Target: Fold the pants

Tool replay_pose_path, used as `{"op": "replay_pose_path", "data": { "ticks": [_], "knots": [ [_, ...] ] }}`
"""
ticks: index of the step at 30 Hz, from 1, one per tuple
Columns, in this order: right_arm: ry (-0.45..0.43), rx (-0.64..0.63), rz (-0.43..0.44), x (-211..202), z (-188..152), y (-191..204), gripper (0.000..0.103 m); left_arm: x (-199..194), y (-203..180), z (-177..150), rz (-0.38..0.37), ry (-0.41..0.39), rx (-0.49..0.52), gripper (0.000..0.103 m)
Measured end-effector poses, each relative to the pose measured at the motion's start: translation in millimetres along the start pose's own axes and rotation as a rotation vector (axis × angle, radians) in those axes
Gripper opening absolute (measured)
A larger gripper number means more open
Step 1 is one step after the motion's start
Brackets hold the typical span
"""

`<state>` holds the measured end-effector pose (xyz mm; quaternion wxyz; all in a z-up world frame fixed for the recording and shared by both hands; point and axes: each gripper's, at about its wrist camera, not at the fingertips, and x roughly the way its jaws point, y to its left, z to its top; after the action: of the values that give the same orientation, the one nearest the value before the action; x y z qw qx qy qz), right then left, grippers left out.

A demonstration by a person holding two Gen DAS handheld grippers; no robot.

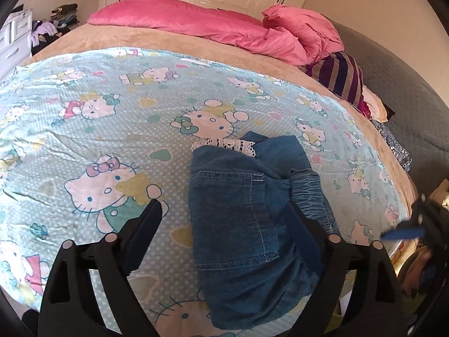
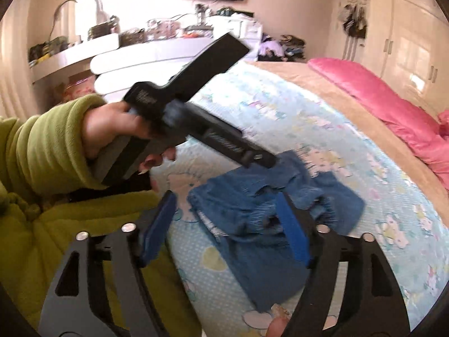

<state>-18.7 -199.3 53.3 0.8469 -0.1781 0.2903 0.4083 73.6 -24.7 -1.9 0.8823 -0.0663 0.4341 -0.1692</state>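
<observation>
Both jaws stand released: the left gripper [image 1: 224, 216] and the right gripper [image 2: 227, 216] hang spread above the folded denim pants [image 1: 247, 219], gripping nothing. That bundle lies flat on the cartoon-cat bedsheet [image 1: 98, 118], lace trim [image 1: 224, 143] at twelve o'clock, seemingly let go because the fold looks finished.

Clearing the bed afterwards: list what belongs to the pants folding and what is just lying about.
Job:
folded blue denim pants with white lace trim
left gripper, jaws open
right gripper, jaws open

Lying about:
crumpled pink satin duvet
purple striped cushion
</observation>
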Motion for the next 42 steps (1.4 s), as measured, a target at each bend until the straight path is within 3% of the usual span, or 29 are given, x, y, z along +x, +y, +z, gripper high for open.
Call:
{"op": "replay_pose_path", "data": {
  "ticks": [6, 14, 24, 33, 40, 42],
  "knots": [
    [-0.028, 0.053, -0.100, -9, 2, -15, 0.084, -15, -2, 1, 0.027, -0.033, 0.001, 0.098],
    [-0.030, 0.144, -0.198, -4, 0, -37, 0.089, -26, 0, 4, 0.059, -0.056, -0.004, 0.098],
    [0.012, 0.258, -0.313, 7, -16, -69, 0.090, -12, 4, -1, 0.088, -0.028, -0.014, 0.098],
    [0.071, 0.353, -0.341, 22, -31, -93, 0.090, 4, 6, -7, 0.097, 0.006, -0.015, 0.098],
    [0.127, 0.557, -0.301, 39, -55, -128, 0.090, 22, 11, -15, 0.094, 0.041, -0.026, 0.098],
    [0.149, 0.622, -0.276, 46, -63, -137, 0.081, 29, 13, -17, 0.085, 0.054, -0.034, 0.098]
  ]
}}
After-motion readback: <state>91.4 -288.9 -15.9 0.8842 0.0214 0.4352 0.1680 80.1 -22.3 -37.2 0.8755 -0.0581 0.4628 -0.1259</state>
